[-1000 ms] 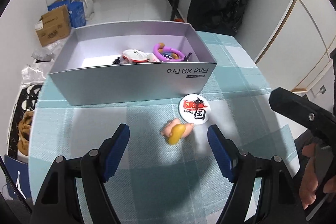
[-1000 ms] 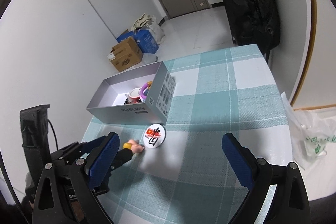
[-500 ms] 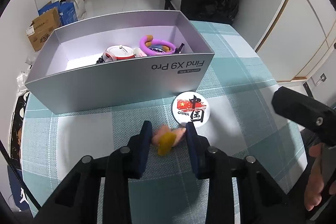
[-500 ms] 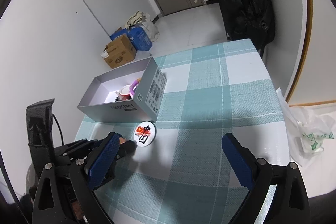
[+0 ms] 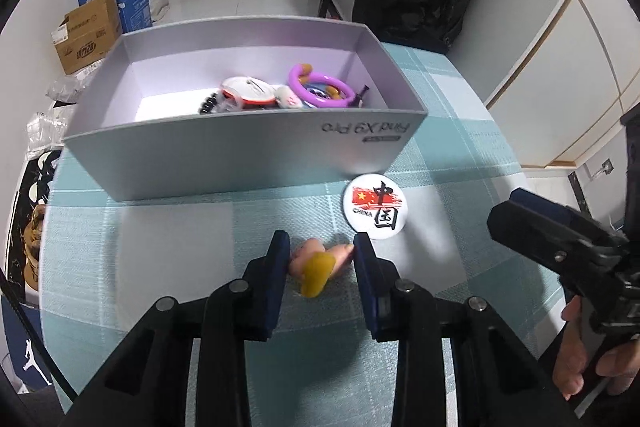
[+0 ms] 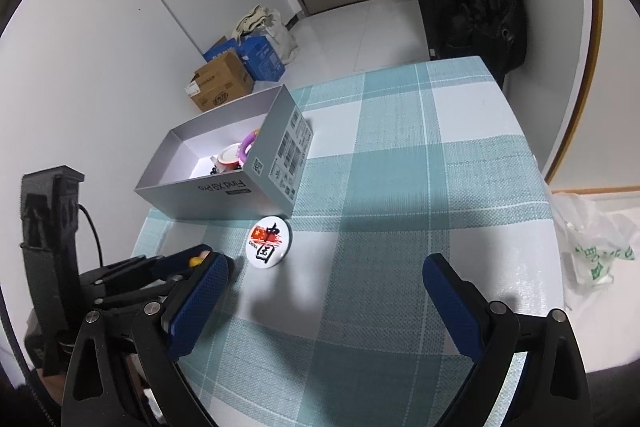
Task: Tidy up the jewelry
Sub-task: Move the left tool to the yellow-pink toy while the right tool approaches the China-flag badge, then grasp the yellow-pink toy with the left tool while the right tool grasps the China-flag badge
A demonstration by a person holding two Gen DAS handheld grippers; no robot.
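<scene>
Your left gripper (image 5: pixel 320 251) has squeezed shut on the little pink and yellow charm (image 5: pixel 316 265), so lift it into the grey cardboard box (image 5: pixel 248 155), while your right gripper (image 6: pixel 324 287) waits wide open.

The teal-and-white checked woven tablecloth (image 5: pixel 460 131) has a coarse, matt textile weave. The silver-grey rectangular cardboard box (image 5: pixel 240 151) has a smooth satin outer face with printed lettering; its inner walls are matt pale lilac. The round white pin badge (image 5: pixel 374 207) has a glossy face with a red and black print. The small pink-and-yellow figurine (image 5: pixel 316 263) looks like smooth, soft plastic or rubber. The purple ring (image 5: pixel 320 89) inside the box is smooth, shiny plastic. The left gripper (image 5: pixel 320 259) has matt black plastic arms, bright metal screw heads and dark blue finger pads (image 6: pixel 198 303) with a fine ribbed texture. The brown corrugated cardboard carton (image 6: pixel 220 87) on the floor is matt.
</scene>
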